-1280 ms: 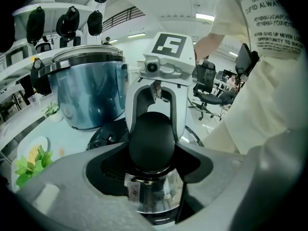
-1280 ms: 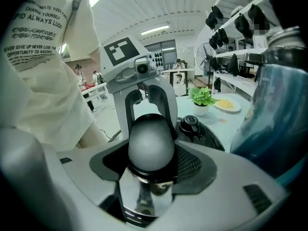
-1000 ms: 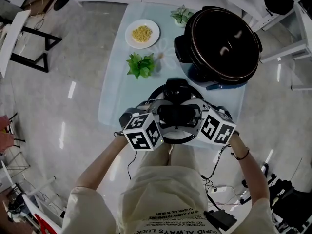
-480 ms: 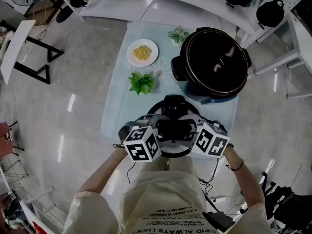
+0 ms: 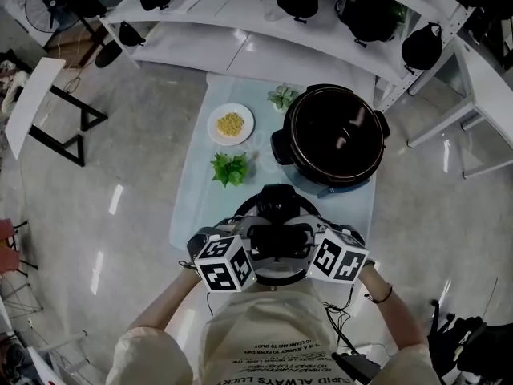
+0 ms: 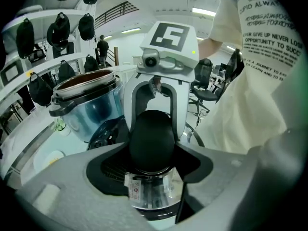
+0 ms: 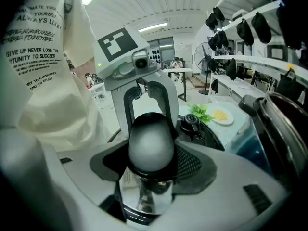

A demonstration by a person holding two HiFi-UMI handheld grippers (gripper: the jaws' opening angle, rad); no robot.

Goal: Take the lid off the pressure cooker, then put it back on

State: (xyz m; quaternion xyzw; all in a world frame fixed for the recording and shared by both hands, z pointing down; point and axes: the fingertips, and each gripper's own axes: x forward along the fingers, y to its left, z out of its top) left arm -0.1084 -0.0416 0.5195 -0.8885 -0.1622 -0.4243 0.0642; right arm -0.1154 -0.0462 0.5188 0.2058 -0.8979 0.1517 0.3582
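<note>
Floor (image 5: 120, 215): grey, glossy, one. Shelf (image 5: 240, 22): white, along the far wall, hung with several black bags. Table (image 5: 192, 191): one, pale blue top. Cooker (image 5: 333, 135): one, on the table's far right corner, mouth open, dark inside. Lid (image 5: 276, 203): one, black, held off the cooker over the table's near edge, close to the person's chest. Left gripper (image 5: 250, 247) and right gripper (image 5: 309, 247): two, facing each other across the lid, the jaws of each spread wide and clamped on the lid's black handle (image 6: 151, 141) from opposite sides. Plate (image 5: 231, 124): one, white, with yellow grains, left of the cooker. Plants: two, green, one (image 5: 229, 169) between plate and lid, one (image 5: 282, 97) at the far edge just beside the cooker.
</note>
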